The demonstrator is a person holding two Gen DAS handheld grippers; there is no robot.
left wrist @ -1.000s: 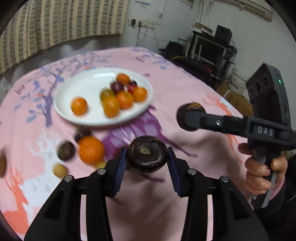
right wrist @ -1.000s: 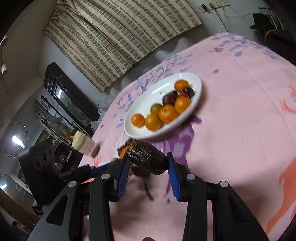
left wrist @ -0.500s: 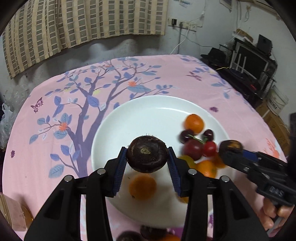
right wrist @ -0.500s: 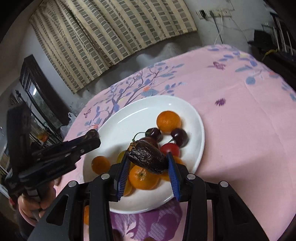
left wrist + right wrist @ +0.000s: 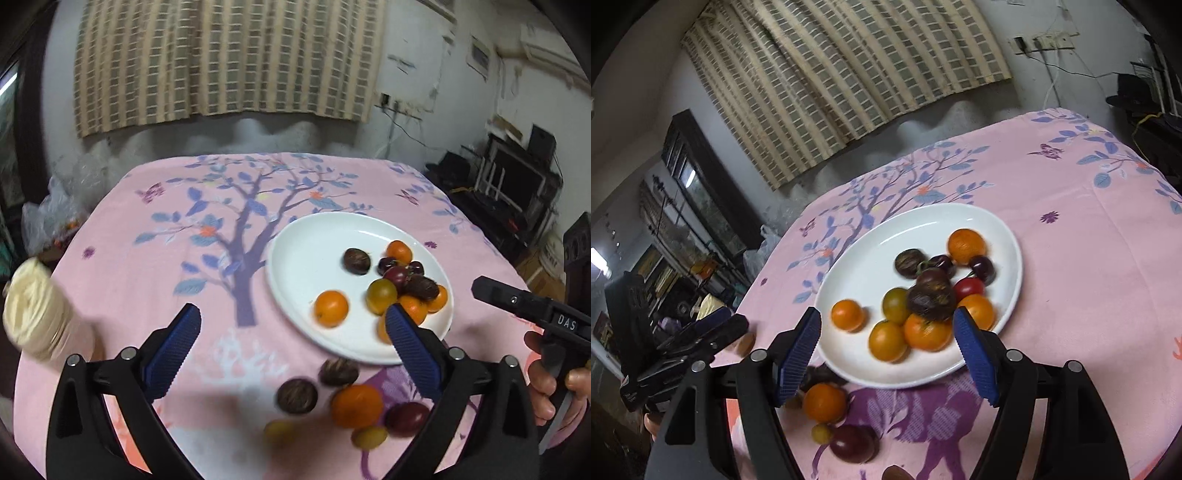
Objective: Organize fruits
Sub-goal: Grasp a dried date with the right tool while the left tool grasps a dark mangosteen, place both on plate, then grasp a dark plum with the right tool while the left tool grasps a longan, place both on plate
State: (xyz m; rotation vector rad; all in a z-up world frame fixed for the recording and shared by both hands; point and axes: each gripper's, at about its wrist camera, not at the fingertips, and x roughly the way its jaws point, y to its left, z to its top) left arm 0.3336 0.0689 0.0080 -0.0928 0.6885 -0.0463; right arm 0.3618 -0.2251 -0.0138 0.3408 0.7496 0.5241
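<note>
A white plate (image 5: 306,258) (image 5: 857,280) on the pink cloth holds oranges, cherries, a green-yellow fruit and two dark brown round fruits, one (image 5: 356,261) apart near the plate's middle, one (image 5: 931,301) on top of the pile. My left gripper (image 5: 295,339) is open and empty, above the cloth near the plate's front left. My right gripper (image 5: 886,343) is open and empty, over the plate's near edge. Loose fruit lies on the cloth in front of the plate: an orange (image 5: 356,406) (image 5: 824,402), dark fruits (image 5: 297,396), a plum (image 5: 851,443).
A cream-topped jar (image 5: 35,310) stands at the left of the table. The right gripper's body (image 5: 532,310) and a hand show at the right of the left wrist view. Furniture and boxes surround the table.
Both grippers opened and let go of their dark fruits, which now lie on the plate. Both grippers have drawn back from the plate.
</note>
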